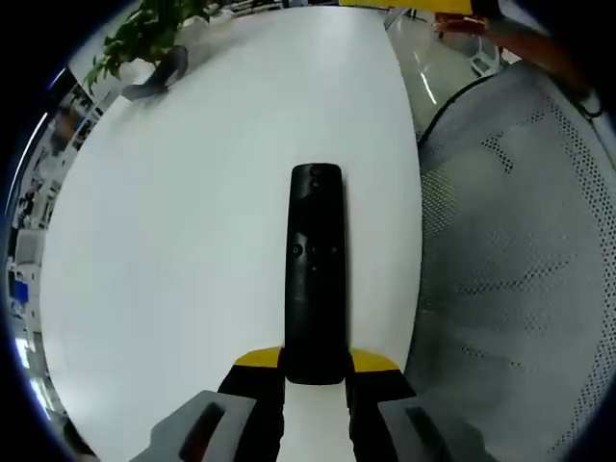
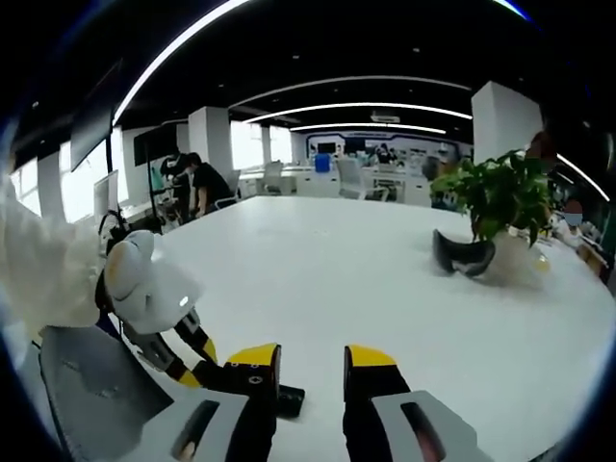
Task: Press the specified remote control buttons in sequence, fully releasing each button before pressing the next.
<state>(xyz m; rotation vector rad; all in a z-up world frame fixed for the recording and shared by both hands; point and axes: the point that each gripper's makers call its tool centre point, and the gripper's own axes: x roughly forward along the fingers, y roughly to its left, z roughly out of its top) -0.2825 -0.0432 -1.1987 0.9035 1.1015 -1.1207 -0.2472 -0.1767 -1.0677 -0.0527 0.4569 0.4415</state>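
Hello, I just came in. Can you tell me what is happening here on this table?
A person works with two handheld grippers at a white table. The left gripper holds a black remote control by its near end, buttons facing up. The right gripper is open above the table and touches nothing, so no button is being pressed now. A potted plant stands on the table too.

A slim black remote control (image 1: 315,274) lies flat, lengthwise on the white table (image 1: 173,241).

Open office with white pillars (image 2: 500,120), curved ceiling light strips (image 2: 361,106), mesh chair (image 1: 520,250).
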